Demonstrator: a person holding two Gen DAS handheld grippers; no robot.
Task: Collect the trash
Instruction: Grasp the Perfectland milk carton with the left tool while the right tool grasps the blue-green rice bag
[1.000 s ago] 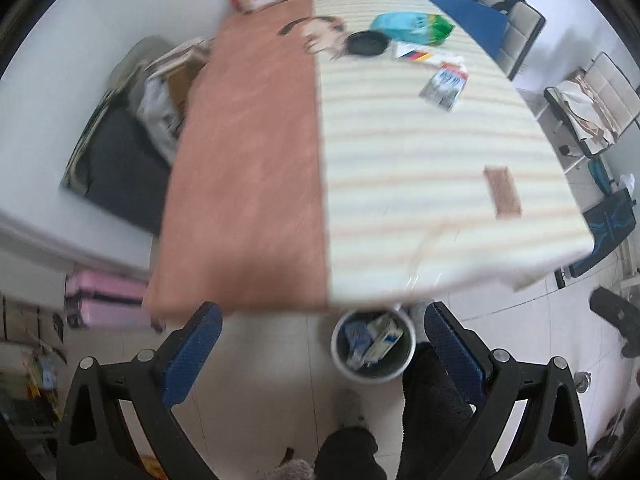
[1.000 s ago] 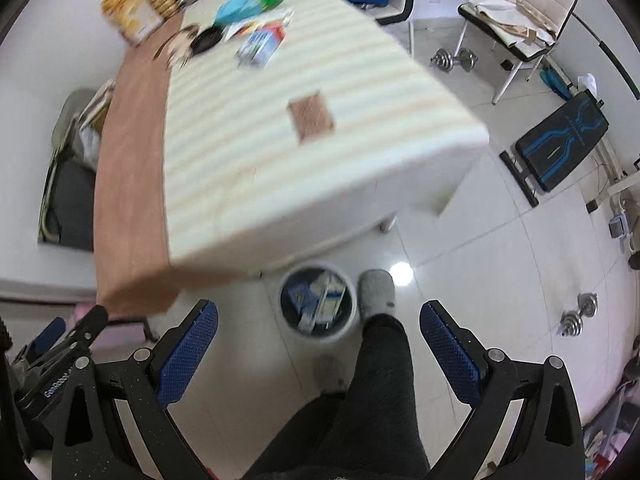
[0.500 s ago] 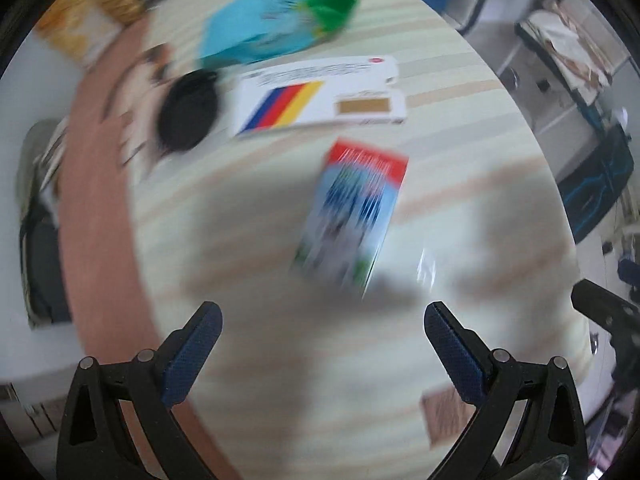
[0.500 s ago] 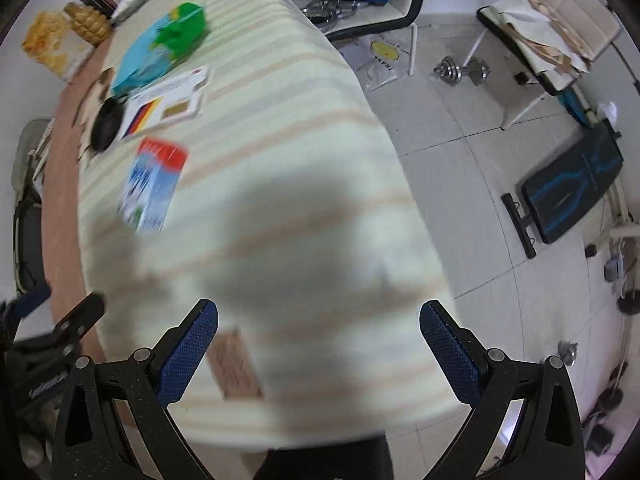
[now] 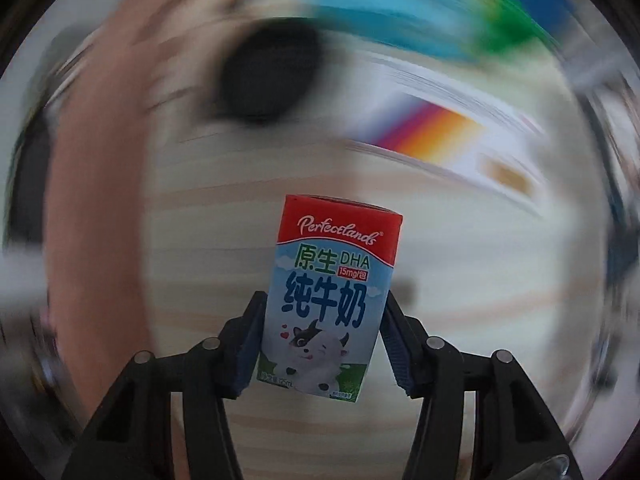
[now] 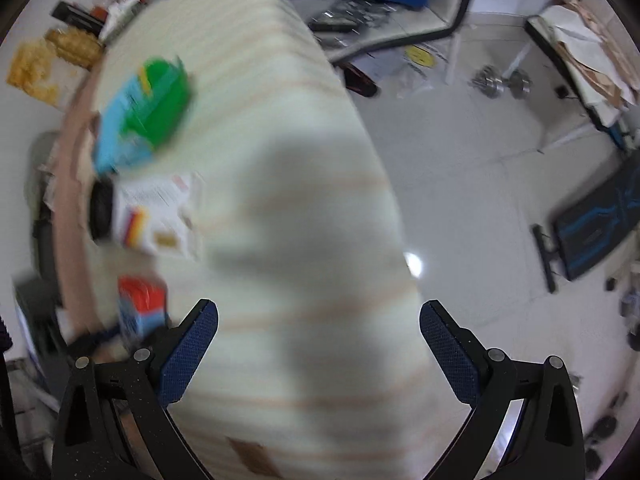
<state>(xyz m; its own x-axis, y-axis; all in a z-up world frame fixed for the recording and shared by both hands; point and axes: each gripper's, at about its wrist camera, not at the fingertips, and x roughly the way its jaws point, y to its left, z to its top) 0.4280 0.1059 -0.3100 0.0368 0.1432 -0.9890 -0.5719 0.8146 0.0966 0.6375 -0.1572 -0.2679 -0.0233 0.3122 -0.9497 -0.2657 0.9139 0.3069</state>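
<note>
Left wrist view: the left gripper (image 5: 322,338) has its two blue-padded fingers (image 5: 250,344) closed against the sides of a small milk carton (image 5: 330,292), holding it by its lower half. The carton stands upright, tilted slightly, with a red top band, blue Chinese lettering and a cartoon cow. It is sharp while everything behind it is smeared by motion blur. Behind the carton lies the cream striped table (image 5: 200,240). Above and left of the carton is a dark round object (image 5: 268,74). Above and right of the carton is a white sheet with a rainbow-coloured stripe (image 5: 432,132). Beyond that sheet is a blue and green bag (image 5: 404,24).

Right wrist view: the right gripper (image 6: 318,344) hangs over the table (image 6: 300,240) with its fingers spread wide and nothing between them. Just left of its left finger, the milk carton (image 6: 140,308) appears as a blurred red and blue box. Whether it touches the table here cannot be told. Farther up the table from the carton lie the white sheet (image 6: 156,212), the dark round object (image 6: 100,210) and the blue and green bag (image 6: 144,116). To the right of the table is pale tiled floor (image 6: 460,200).
</note>
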